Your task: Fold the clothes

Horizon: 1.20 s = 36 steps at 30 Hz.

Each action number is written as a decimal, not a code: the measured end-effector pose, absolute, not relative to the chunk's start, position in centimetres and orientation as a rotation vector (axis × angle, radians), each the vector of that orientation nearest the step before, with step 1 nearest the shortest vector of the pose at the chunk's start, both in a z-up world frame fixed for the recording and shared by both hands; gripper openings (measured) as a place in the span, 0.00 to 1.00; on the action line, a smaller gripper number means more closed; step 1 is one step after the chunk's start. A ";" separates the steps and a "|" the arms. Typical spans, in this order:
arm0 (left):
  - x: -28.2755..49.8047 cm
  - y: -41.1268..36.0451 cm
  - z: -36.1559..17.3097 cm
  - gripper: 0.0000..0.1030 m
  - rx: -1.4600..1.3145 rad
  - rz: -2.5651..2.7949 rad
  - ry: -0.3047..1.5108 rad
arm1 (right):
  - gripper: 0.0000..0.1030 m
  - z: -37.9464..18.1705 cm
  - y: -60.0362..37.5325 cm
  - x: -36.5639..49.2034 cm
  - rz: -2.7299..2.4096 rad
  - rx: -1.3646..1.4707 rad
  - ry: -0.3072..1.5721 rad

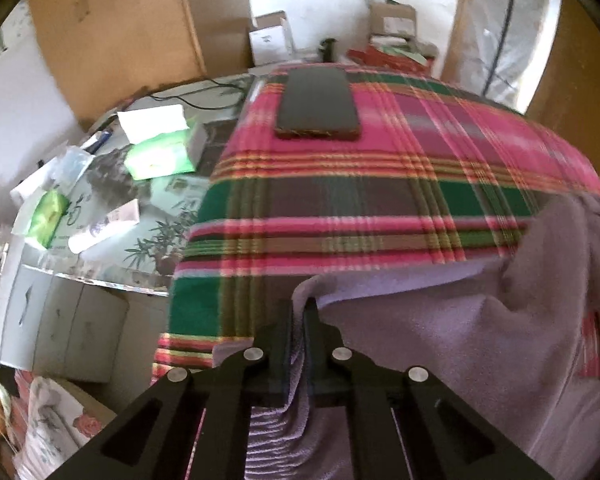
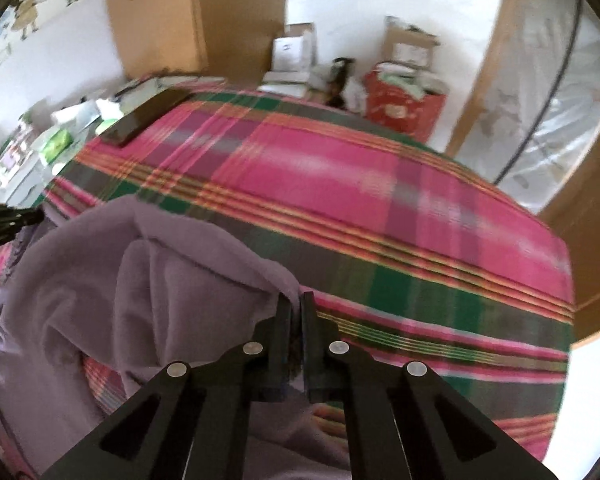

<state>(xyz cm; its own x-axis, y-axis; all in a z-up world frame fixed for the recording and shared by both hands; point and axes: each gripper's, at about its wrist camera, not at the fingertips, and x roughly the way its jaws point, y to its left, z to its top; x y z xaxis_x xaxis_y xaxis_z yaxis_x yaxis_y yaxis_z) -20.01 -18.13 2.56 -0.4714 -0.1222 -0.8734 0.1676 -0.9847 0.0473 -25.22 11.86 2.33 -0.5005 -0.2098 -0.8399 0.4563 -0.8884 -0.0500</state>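
Note:
A lilac fleece garment (image 1: pixel 440 332) lies bunched on a table covered by a pink, green and brown plaid cloth (image 1: pixel 380 152). My left gripper (image 1: pixel 299 308) is shut on the garment's left edge, with fabric pinched between the black fingers and hanging in folds beneath them. In the right wrist view the same garment (image 2: pixel 112 272) spreads to the left, and my right gripper (image 2: pixel 296 304) is shut on its right corner, lifted a little off the plaid cloth (image 2: pixel 380 200). The left gripper's tip (image 2: pixel 8 216) shows at the far left edge there.
A dark phone (image 1: pixel 318 104) lies on the plaid cloth at the back; it shows again as the phone (image 2: pixel 148 118) at the left. A side table (image 1: pixel 112 200) holds green tissue packs and papers. Cardboard boxes (image 2: pixel 412 48) and a red bag (image 2: pixel 404 104) stand beyond.

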 end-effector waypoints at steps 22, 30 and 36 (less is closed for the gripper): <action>-22.0 -22.4 2.0 0.05 1.440 -2.452 0.355 | 0.04 -0.5 10.4 -28.3 -2.526 1.331 0.551; -21.2 -22.2 2.6 0.09 1.463 -2.487 0.343 | 0.11 -0.7 10.7 -27.9 -2.545 1.342 0.539; -17.9 -24.2 5.1 0.17 1.436 -2.523 0.472 | 0.22 2.0 12.2 -26.2 -2.615 1.303 0.379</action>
<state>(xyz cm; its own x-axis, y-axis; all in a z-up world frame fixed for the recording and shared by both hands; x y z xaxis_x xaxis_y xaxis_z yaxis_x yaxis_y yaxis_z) -17.94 -24.17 5.12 -0.5082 -0.0155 -0.8611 0.3258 -0.9290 -0.1756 -26.20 12.21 1.97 -0.5936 -0.0595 -0.8026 0.2850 -0.9482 -0.1404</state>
